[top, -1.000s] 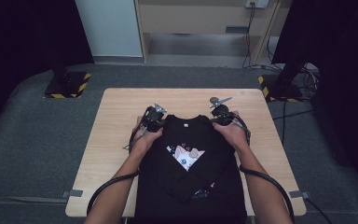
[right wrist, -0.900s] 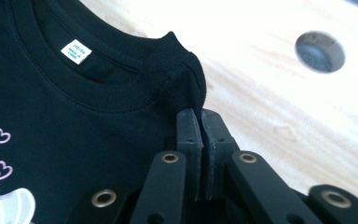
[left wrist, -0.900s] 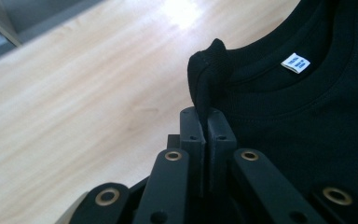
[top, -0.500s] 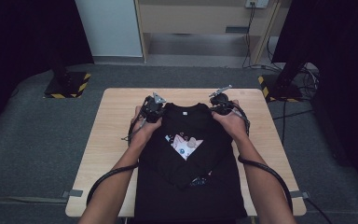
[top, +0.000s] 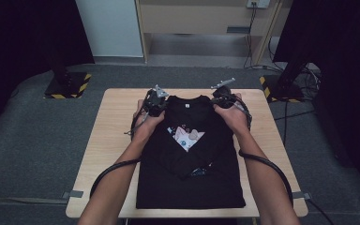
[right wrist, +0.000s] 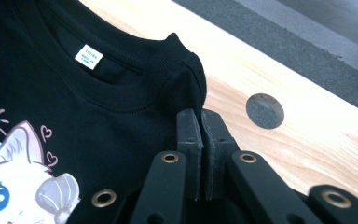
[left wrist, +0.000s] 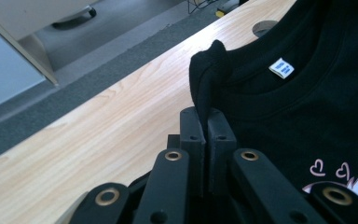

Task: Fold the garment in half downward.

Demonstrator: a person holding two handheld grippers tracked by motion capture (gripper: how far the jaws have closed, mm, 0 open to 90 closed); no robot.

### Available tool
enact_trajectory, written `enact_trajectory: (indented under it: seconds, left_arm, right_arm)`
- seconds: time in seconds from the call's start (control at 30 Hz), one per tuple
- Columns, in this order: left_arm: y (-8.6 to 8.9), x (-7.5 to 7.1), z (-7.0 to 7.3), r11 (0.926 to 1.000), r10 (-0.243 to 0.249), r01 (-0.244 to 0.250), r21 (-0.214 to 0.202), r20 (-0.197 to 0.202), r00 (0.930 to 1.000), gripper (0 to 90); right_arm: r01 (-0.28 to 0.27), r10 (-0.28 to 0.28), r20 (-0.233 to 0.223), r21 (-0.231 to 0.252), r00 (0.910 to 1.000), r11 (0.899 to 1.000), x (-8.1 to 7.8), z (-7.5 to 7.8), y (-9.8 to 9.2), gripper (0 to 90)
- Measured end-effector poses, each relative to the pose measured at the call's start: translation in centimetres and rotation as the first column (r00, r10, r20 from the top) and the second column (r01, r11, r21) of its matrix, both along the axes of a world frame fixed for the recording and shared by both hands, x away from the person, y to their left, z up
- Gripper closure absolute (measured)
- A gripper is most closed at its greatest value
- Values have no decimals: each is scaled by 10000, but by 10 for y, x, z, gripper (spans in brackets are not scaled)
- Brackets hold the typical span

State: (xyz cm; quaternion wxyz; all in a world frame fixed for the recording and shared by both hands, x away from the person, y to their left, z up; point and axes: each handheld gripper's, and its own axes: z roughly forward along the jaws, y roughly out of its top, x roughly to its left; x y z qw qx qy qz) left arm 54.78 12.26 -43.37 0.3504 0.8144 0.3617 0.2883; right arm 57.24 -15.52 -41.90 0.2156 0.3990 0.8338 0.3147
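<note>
A black T-shirt [top: 187, 168] with a white cat print [top: 187, 137] lies on the wooden table [top: 108, 140], collar at the far end. My left gripper [top: 158, 104] is shut on the shirt's left shoulder; in the left gripper view its jaws [left wrist: 207, 122] pinch a raised fold of black cloth [left wrist: 209, 74] beside the collar label [left wrist: 280, 67]. At the other shoulder my right gripper [top: 219, 99] is shut too, with its jaws [right wrist: 200, 122] clamping the cloth by the collar [right wrist: 168, 60]. Both shoulders are lifted off the table.
A round grey cable hole [right wrist: 265, 110] sits in the tabletop just right of the right gripper. Bare wood lies on both sides of the shirt. Beyond the far edge are grey floor, a pale cabinet [top: 201, 18] and two stands with striped bases [top: 68, 84].
Both grippers have moved toward the far edge of the table and risen, pulling the shirt's collar end with them; the cat print has shifted farther up the table.
</note>
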Motion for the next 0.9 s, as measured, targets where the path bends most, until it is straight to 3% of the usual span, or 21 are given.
enact_trajectory:
  seconds: [0.23, 0.5, 0.9]
  left_arm:
    - [0, -3, 7, 10000, 78, -77, -12, 240, 9997, 876]
    - [0, -26, 12, 9995, -73, 55, 321, 561, 9984, 877]
    - [-1, -54, 11, 9998, 43, -57, 190, 716, 9974, 876]
  right_arm:
    - [6, -8, 296, 51, 9996, 10000, -3, 8, -1, 873]
    - [-191, 189, 456, 26, 9988, 9998, -20, 8, 1, 875]
    - [-451, 453, 714, -51, 9964, 9990, -50, 9, 9, 874]
